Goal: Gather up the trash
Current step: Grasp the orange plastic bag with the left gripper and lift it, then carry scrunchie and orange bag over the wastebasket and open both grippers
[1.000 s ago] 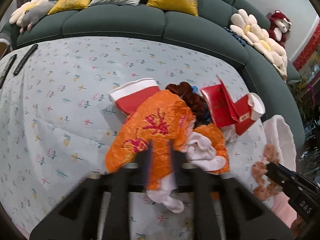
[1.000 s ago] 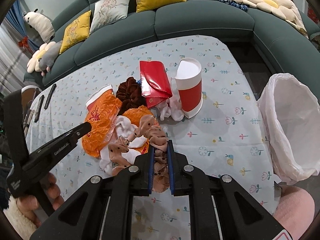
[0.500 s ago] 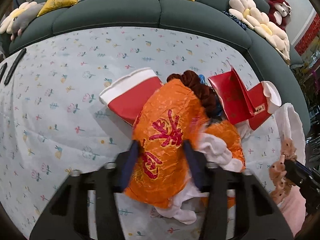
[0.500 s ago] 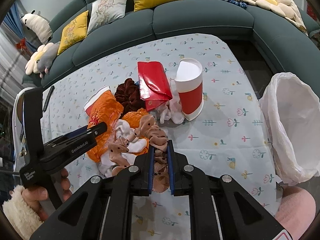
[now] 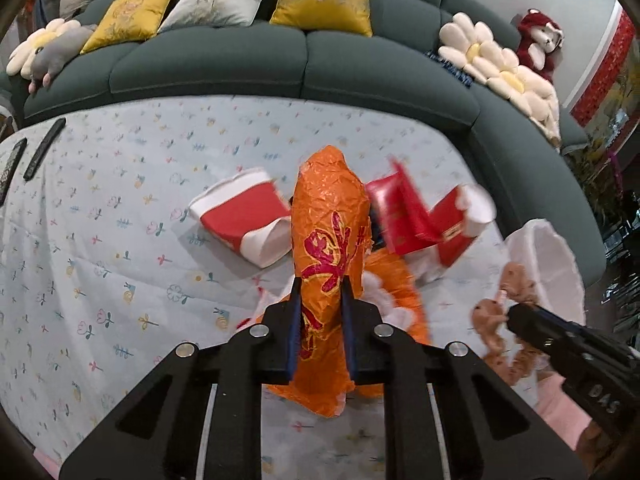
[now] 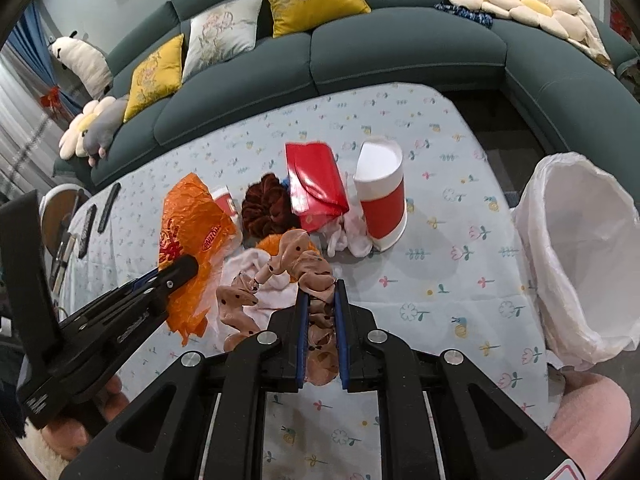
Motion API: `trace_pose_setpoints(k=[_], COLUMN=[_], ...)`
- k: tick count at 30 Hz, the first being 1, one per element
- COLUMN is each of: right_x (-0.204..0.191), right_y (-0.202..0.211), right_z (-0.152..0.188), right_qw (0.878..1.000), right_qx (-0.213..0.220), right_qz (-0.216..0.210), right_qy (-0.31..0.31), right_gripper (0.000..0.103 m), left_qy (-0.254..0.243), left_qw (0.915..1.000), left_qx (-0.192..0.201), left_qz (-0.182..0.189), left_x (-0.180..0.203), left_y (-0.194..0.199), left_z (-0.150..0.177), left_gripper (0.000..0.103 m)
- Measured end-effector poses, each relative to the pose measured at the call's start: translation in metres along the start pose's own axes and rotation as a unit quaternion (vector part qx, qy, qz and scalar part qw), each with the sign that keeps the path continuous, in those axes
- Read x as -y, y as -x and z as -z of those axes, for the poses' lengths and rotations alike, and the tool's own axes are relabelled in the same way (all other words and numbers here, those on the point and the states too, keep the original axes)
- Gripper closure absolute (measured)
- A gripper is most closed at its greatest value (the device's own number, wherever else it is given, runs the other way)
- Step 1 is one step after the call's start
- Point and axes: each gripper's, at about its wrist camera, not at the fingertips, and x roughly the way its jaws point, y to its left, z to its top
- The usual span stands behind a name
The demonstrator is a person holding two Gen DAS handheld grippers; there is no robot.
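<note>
My left gripper (image 5: 320, 292) is shut on an orange plastic wrapper (image 5: 328, 232) and holds it lifted above the table; both show in the right wrist view, the gripper (image 6: 176, 272) and the wrapper (image 6: 188, 232). My right gripper (image 6: 321, 292) is shut on a tan polka-dot scrunchie (image 6: 304, 260), which also shows in the left wrist view (image 5: 496, 320). On the floral tablecloth (image 6: 440, 288) lie a flattened red-and-white cup (image 5: 240, 216), an upright red-and-white cup (image 6: 382, 200), a red packet (image 6: 316, 184), a dark red scrunchie (image 6: 264, 208) and white tissues (image 6: 348, 236).
A white trash bag (image 6: 576, 248) stands open at the table's right edge. Remote controls (image 5: 40, 152) lie at the far left of the table. A green sofa (image 5: 304, 64) with cushions wraps around the far side.
My left gripper opened over the orange wrapper, closed on it and raised it off the pile, uncovering the flattened cup. My right gripper kept its hold on the tan scrunchie.
</note>
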Motion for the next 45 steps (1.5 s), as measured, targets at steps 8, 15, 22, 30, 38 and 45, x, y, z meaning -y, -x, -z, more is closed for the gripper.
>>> trace_pose_setpoints(k=[8, 15, 22, 30, 38, 45], right_x=[0.016, 0.049, 0.092, 0.155, 0.216, 0.26], right_y=[0.04, 0.074, 0.105, 0.128, 0.143, 0.148], right_z=[-0.007, -0.009, -0.004, 0.002, 0.008, 0.012], right_qw=[0.999, 0.996, 0.992, 0.985, 0.975, 0.966], right_qx=[0.046, 0.081, 0.11, 0.131, 0.147, 0.154], right_qz=[-0.004, 0.004, 0.021, 0.048, 0.07, 0.091], right_qy=[-0.014, -0.035, -0.06, -0.104, -0.153, -0.185], right_gripper=[0.091, 0.091, 0.091, 0.091, 0.091, 0.091], left_qy=[-0.019, -0.051, -0.094, -0.141, -0.184, -0.211], left_qw=[0.9993, 0.9974, 0.9934, 0.9865, 0.9771, 0.9679], left_qx=[0.029, 0.04, 0.042, 0.032, 0.01, -0.018], left_qz=[0.016, 0.029, 0.049, 0.077, 0.106, 0.135], left_x=[0.045, 0.092, 0.146, 0.214, 0.275, 0.324], left_y=[0.03, 0.045, 0.049, 0.04, 0.023, -0.002], left_z=[-0.008, -0.006, 0.002, 0.009, 0.015, 0.019], left_gripper=[0.086, 0.086, 0.086, 0.086, 0.086, 0.083])
